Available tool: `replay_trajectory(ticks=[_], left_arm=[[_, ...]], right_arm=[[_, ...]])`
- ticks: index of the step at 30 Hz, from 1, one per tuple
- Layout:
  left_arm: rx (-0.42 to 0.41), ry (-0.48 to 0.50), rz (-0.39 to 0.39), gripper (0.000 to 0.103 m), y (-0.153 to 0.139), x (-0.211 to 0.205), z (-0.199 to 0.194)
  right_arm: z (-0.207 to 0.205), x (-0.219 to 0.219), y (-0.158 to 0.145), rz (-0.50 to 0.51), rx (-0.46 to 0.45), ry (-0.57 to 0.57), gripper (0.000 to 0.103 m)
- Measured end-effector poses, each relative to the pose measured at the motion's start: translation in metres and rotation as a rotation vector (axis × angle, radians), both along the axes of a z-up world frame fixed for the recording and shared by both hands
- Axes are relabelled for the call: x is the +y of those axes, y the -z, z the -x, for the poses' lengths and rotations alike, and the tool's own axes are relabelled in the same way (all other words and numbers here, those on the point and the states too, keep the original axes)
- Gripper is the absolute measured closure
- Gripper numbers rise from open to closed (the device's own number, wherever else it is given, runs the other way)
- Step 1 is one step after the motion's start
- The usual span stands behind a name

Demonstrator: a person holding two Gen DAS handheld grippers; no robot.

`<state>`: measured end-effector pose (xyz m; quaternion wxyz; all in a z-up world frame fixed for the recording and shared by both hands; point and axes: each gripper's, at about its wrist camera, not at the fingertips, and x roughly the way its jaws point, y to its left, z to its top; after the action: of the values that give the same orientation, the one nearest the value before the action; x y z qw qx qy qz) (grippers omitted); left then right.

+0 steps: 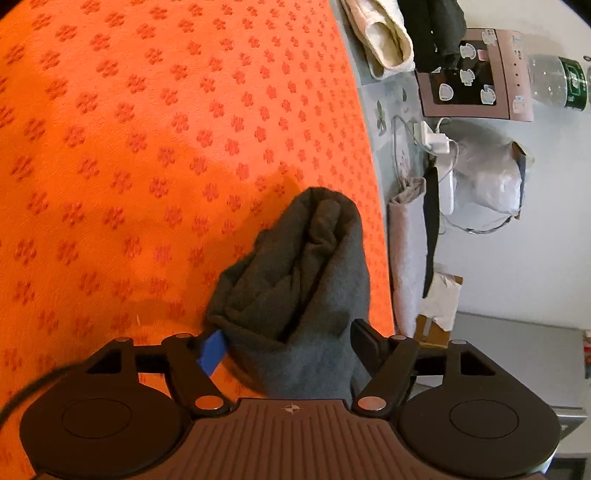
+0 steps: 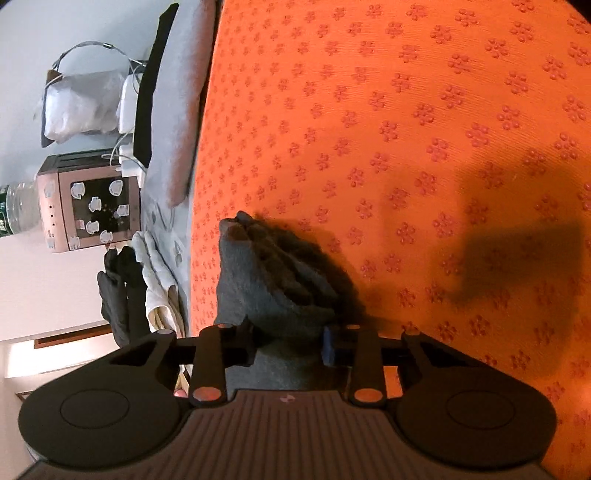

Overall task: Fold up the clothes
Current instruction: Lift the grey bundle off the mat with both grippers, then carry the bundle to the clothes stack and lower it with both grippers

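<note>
The grey garment (image 1: 295,280) lies bunched in a loose roll on the orange mat (image 1: 129,147), near the mat's edge, with its near end running back between the jaws of both tools.

Left hand-held gripper (image 1: 291,341): jaws stand wide, with the cloth filling the gap; the blue pad (image 1: 212,350) sits at the fabric's side, but whether it presses the cloth I cannot tell from this angle.

Right hand-held gripper (image 2: 288,347): jaws drawn in and clenched on the grey garment (image 2: 273,280), cloth pinched between the black finger and the blue pad (image 2: 328,349).

Surroundings beyond the mat edge, on a pale flowered sheet (image 1: 384,110): a cream folded cloth (image 1: 384,44), a dark garment (image 1: 432,26), a pink box with stickers (image 1: 476,74), a clear plastic bottle (image 1: 557,81), a white charger with cable (image 1: 432,138), a crumpled white bag (image 1: 487,173), and a grey cloth with a black strip (image 1: 410,251) along the mat's border.

Nothing lies on the mat in the garment's way; a hard shadow (image 2: 517,258) falls across the mat in the right wrist view.
</note>
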<state>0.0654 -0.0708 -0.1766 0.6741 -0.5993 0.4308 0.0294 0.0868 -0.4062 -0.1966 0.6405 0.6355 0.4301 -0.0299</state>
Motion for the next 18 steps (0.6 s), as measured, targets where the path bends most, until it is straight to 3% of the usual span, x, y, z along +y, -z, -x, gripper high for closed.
replay_trajectory(ticks=[2, 4, 7, 12, 18], left_arm=[[-0.005, 0.001, -0.024, 0.033, 0.001, 0.001, -0.005], [-0.026, 0.030, -0.078, 0.052, -0.003, 0.000, -0.010], [-0.100, 0.130, -0.208, 0.064, -0.020, -0.007, -0.017], [-0.185, 0.236, -0.324, 0.066, -0.046, -0.021, -0.024], [-0.289, 0.312, -0.400, 0.066, -0.083, -0.043, -0.041]], right_arm=[[-0.001, 0.001, -0.004, 0.017, -0.012, -0.011, 0.070], [-0.003, 0.003, -0.010, 0.051, -0.028, -0.031, 0.072], [-0.004, 0.005, -0.021, 0.119, -0.061, -0.059, 0.073], [-0.004, 0.003, -0.044, 0.231, -0.140, -0.095, 0.075], [-0.005, -0.014, -0.077, 0.288, -0.241, -0.092, 0.075]])
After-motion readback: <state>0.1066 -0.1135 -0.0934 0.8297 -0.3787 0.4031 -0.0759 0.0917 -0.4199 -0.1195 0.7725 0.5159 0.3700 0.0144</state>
